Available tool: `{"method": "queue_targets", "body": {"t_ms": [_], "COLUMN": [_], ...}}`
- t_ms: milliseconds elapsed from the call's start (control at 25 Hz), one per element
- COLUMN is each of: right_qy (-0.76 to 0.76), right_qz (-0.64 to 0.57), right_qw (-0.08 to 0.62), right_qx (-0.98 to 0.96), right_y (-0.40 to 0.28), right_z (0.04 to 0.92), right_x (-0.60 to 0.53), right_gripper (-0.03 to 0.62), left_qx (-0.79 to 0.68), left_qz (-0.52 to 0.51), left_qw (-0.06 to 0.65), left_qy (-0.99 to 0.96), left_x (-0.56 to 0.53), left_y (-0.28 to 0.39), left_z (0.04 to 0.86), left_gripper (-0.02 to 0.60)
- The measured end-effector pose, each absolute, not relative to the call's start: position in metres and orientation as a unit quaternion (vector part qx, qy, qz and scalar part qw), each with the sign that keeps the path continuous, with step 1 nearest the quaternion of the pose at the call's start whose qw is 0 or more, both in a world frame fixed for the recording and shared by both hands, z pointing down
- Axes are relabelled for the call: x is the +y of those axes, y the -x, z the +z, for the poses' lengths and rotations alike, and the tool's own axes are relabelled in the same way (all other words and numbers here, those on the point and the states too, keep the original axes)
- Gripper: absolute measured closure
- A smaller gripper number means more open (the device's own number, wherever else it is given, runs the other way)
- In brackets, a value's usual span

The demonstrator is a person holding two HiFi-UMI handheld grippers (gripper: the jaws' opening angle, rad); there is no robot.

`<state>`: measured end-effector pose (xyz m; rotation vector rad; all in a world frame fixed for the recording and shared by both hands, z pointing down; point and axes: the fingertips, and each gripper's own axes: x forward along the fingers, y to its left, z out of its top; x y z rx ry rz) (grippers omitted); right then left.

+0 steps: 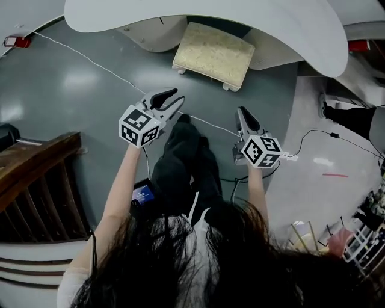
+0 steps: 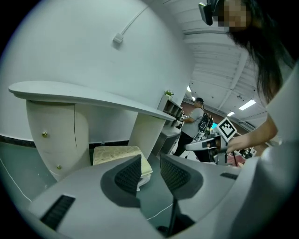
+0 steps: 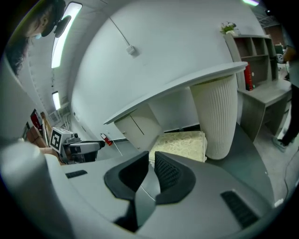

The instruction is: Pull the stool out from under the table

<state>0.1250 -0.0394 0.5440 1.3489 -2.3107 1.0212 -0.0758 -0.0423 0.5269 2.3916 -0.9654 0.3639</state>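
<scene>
Cream padded stool (image 1: pixel 213 55) partly under white curved table (image 1: pixel 210 12)
It stands ahead of the left gripper (image 1: pixel 175 99) and right gripper (image 1: pixel 242 113), apart from both.

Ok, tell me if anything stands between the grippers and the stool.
Nothing solid does: only bare floor and a thin white cable lying flat separate the left gripper and right gripper from the stool.

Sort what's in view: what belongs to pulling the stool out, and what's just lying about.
For the job:
- stool, partly under the table
- table
- left gripper, jaws apart, empty
- right gripper, jaws together, empty

Lying about:
- white cable across the floor
- wooden railing
- shelf unit
</scene>
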Motion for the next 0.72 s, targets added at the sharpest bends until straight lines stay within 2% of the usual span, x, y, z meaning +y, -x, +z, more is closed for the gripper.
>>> {"method": "queue_targets", "body": {"t_ms": [720], "right_qy": [-0.512], "right_qz": [0.423], "right_qw": [0.163], "right_qx": [-0.730], "right_y": [-0.174], "right_z": [0.710], "right_x": [-0.136], "right_gripper": [0.540], "left_qx": [-0.314], "left_qz": [0.208], "left_qw": [0.343], "left_qy": [-0.861], "left_x": [-0.157], "left_y": [0.114], "left_z": [0.707], "left_gripper": [0.444]}}
